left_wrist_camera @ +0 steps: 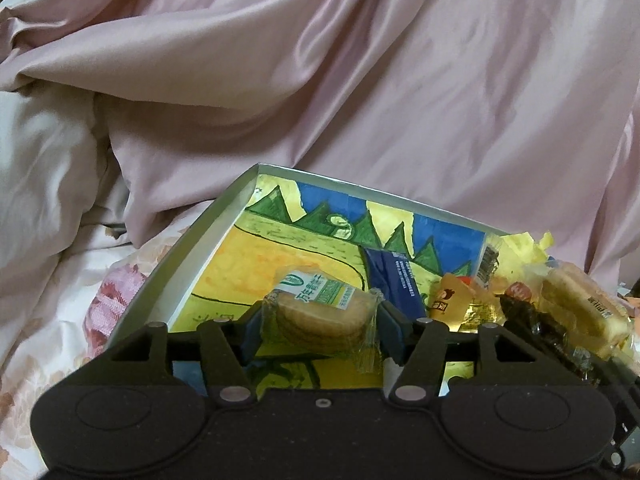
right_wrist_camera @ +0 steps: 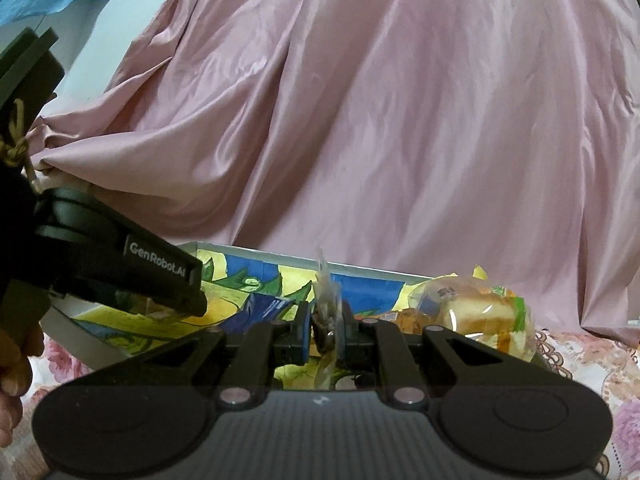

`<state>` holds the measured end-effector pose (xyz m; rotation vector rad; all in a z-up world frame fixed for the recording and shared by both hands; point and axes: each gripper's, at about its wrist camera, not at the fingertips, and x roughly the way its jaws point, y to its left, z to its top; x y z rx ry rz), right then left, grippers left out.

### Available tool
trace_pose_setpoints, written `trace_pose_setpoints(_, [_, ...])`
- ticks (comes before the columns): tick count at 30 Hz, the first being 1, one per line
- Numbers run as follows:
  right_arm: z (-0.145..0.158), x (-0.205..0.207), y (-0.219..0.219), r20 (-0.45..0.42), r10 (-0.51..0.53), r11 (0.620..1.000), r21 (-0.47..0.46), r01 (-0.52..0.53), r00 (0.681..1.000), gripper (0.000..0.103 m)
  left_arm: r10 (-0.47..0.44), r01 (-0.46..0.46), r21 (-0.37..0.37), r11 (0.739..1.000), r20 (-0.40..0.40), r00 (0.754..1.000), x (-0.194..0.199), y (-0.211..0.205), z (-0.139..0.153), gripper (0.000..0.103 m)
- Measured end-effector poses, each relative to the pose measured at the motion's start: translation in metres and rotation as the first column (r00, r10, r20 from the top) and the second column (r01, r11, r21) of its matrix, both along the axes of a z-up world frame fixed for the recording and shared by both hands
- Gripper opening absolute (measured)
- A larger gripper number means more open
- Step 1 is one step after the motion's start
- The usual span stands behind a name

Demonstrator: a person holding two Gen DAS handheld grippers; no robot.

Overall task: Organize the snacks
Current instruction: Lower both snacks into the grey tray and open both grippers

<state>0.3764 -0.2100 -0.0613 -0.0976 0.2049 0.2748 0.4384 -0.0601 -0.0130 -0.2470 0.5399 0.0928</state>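
Observation:
A shallow box point(left_wrist_camera: 188, 248) lined with a yellow, green and blue drawing lies on the bed. My left gripper point(left_wrist_camera: 320, 322) is shut on a clear pack of round biscuits point(left_wrist_camera: 324, 312) with a green label, held over the box's near left part. My right gripper point(right_wrist_camera: 326, 328) is shut on a dark snack in a clear wrapper point(right_wrist_camera: 326, 320), held over the box point(right_wrist_camera: 256, 254). A dark blue packet point(left_wrist_camera: 394, 280) lies in the box. Orange packets point(left_wrist_camera: 452, 300) and a wrapped bread roll point(left_wrist_camera: 580, 300) are piled at its right end.
A pink satin quilt point(left_wrist_camera: 360, 80) rises behind the box. A floral bedsheet point(left_wrist_camera: 80, 320) lies to the left. The left gripper's body point(right_wrist_camera: 120, 276) and the person's hand point(right_wrist_camera: 16, 360) fill the right wrist view's left side. A wrapped bread roll point(right_wrist_camera: 480, 314) sits at right.

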Motion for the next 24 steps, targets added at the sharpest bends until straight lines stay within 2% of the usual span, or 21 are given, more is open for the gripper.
trace_pose_setpoints(4, [-0.003, 0.003, 0.001, -0.023, -0.004, 1.0, 0.004, 0.004, 1.0, 0.015, 0.011, -0.011, -0.018, 1.0, -0.009, 1.0, 0.0, 0.003, 0.0, 0.065])
trace_pose_setpoints(7, [-0.005, 0.004, 0.0, -0.038, -0.004, 1.0, 0.015, 0.005, 0.999, 0.017, 0.017, -0.017, -0.018, 1.0, -0.006, 1.0, -0.003, 0.004, 0.003, 0.076])
trace_pose_setpoints(10, [-0.005, 0.004, 0.001, -0.04, -0.004, 1.0, 0.018, 0.005, 0.999, 0.023, 0.024, -0.024, -0.021, 1.0, 0.003, 1.0, -0.006, 0.006, 0.009, 0.084])
trace_pose_setpoints(13, [-0.006, 0.003, 0.002, -0.04, 0.0, 1.0, 0.018, 0.001, 0.999, 0.036, 0.031, -0.031, -0.025, 0.999, 0.009, 0.999, -0.011, 0.01, 0.015, 0.09])
trace_pose_setpoints(15, [-0.004, 0.002, 0.003, -0.038, 0.013, 1.0, 0.024, -0.012, 0.999, 0.054, 0.04, -0.04, -0.028, 0.999, 0.016, 0.999, -0.015, 0.013, 0.019, 0.097])
trace_pose_setpoints(24, [0.016, -0.017, 0.01, 0.006, 0.058, 0.998, 0.032, -0.058, 0.998, 0.088, 0.065, -0.062, -0.055, 0.997, 0.064, 0.996, -0.039, 0.026, 0.044, 0.102])
